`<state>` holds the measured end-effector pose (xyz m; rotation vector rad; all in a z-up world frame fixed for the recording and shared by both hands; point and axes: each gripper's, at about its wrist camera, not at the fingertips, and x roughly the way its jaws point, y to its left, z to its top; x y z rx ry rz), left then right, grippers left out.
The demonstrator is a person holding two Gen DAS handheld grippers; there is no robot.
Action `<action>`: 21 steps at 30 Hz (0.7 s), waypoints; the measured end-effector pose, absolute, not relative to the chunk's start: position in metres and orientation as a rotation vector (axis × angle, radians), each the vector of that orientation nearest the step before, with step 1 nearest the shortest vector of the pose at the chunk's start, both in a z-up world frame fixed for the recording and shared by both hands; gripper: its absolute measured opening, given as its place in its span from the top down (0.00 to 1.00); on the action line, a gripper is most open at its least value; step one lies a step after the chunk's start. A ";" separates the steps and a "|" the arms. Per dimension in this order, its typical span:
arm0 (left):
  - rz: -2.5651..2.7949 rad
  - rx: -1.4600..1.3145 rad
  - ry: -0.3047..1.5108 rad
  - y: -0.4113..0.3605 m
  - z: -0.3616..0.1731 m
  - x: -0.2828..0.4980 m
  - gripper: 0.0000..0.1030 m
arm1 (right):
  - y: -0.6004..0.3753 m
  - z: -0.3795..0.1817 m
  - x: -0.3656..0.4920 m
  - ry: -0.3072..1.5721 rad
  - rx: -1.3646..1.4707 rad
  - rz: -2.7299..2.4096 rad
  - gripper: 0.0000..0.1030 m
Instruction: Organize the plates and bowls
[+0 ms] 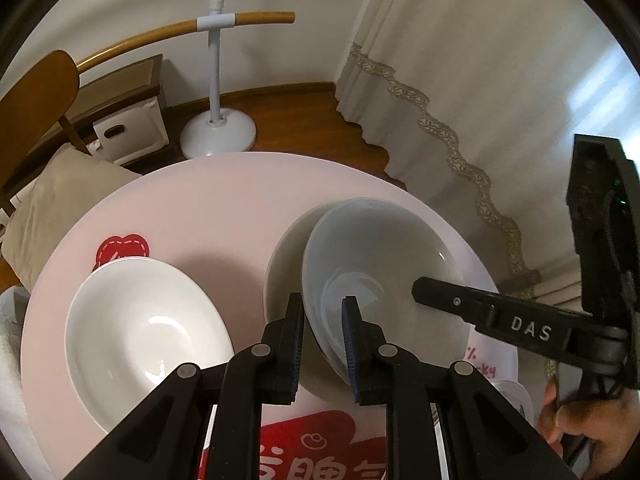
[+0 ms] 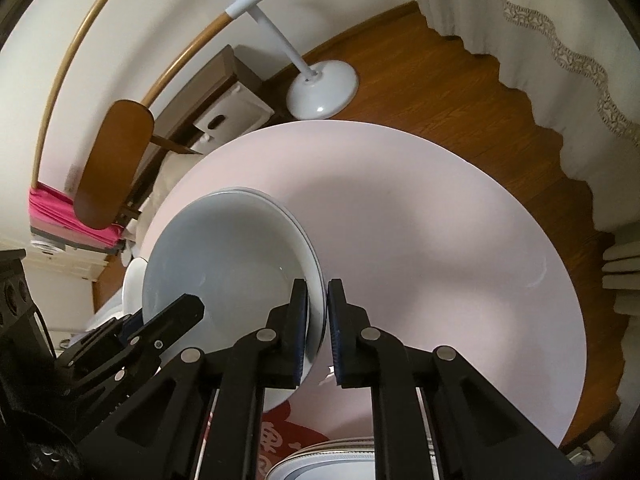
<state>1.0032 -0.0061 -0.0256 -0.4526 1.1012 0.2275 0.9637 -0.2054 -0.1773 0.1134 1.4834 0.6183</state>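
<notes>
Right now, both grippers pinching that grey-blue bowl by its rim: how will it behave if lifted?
The bowl looks glazed, so probably rigid but slippery between narrow fingers. Held at opposite rims by the left gripper and right gripper, it should stay level. Likely fragile if knocked against the plate beneath.

Soft daylight filters through the pale curtain (image 1: 460, 80) on the right, brightest at its far edge, leaving the room moderately lit and slightly cool. The pink counter (image 2: 440, 208) carries broad, blurred shadows, and faint highlights glint on the glazed white bowl (image 1: 152, 332). Both fisheye views bend straight lines strongly toward the dark, vignetted corners; the nearest black parts look slightly soft, the rest reasonably sharp
</notes>
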 end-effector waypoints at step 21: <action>0.398 -0.559 1.039 0.059 -0.006 0.900 0.76 | -0.197 -0.165 0.955 1.457 0.084 0.536 0.84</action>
